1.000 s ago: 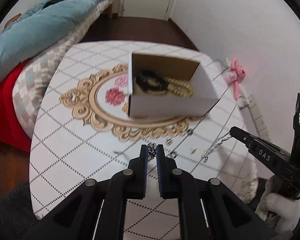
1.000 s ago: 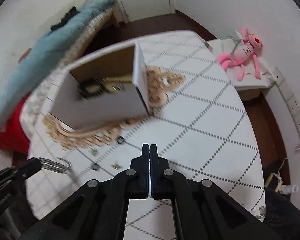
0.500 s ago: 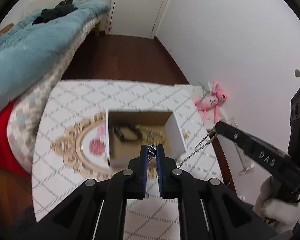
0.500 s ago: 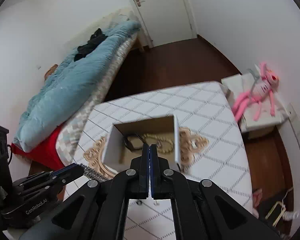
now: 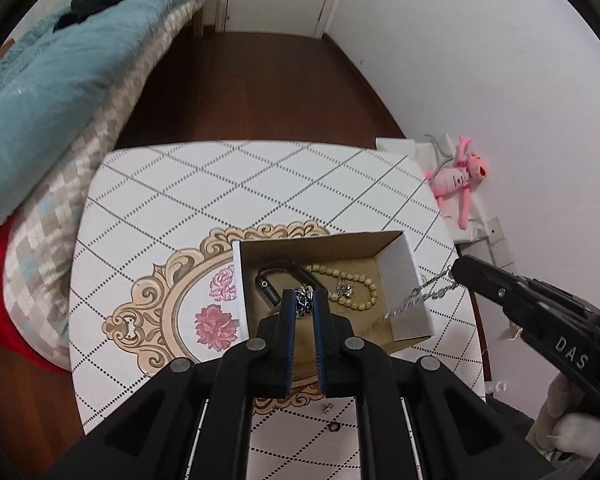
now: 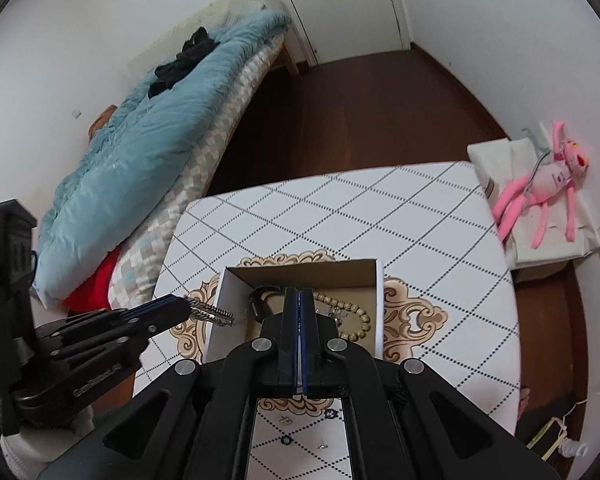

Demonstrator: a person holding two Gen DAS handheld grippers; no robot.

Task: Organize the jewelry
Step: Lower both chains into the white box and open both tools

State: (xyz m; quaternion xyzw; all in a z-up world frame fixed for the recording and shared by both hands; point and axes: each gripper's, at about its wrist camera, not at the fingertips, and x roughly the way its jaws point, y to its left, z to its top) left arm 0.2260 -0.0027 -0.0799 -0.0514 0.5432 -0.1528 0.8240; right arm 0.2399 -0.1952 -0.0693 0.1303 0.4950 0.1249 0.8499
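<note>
While silver link chain [image 5: 420, 298] hangs stretched between my tongs above open white cardboard box [image 5: 404, 280], left gripper [image 5: 304, 304] pinches one bunched end, right gripper [image 6: 300, 308] clamps other end, fingers together. Risk: uneven release, chain catches box wall, spills onto checked table [image 5: 220, 200]. Small loose pieces [image 6: 286, 420] below too tiny to identify; box floor partly hidden.

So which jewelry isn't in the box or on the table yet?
The silver chain, stretched in the air between the left gripper and right gripper.
</note>
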